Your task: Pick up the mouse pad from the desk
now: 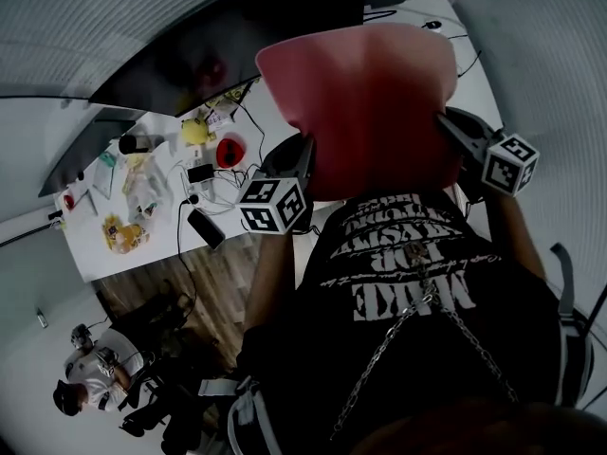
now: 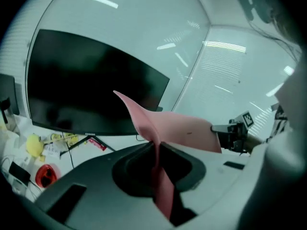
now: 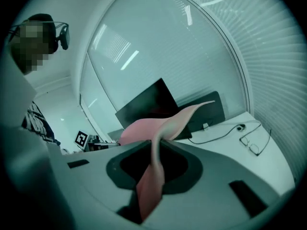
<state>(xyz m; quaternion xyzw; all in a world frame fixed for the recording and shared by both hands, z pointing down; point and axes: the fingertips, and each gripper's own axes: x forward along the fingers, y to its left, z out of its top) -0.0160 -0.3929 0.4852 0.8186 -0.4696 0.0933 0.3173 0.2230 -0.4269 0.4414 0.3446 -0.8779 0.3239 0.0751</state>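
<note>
Holding fine: you've got the mouse pad (image 1: 365, 102) well above the desk (image 1: 93, 254), left gripper (image 1: 300, 159) and right gripper (image 1: 455, 136) each clamped narrow on a side edge. Pad's floppy; tug unevenly and one thin edge could slip out.

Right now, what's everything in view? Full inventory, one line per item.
mouse pad: 1, pink, held up off the desk between both grippers
desk: 1, white, below the pad
monitor: at least 1, black, on the desk
yellow object: 1, yellow, in the desk clutter
red round object: 1, red, beside the yellow one
flat device: 1, black, near the desk edge
glasses: 1 pair, dark frame, on the desk
seated person: 1, light top, past the desk
left gripper: 1, grey, shut on the pad
right gripper: 1, grey, shut on the pad
</note>
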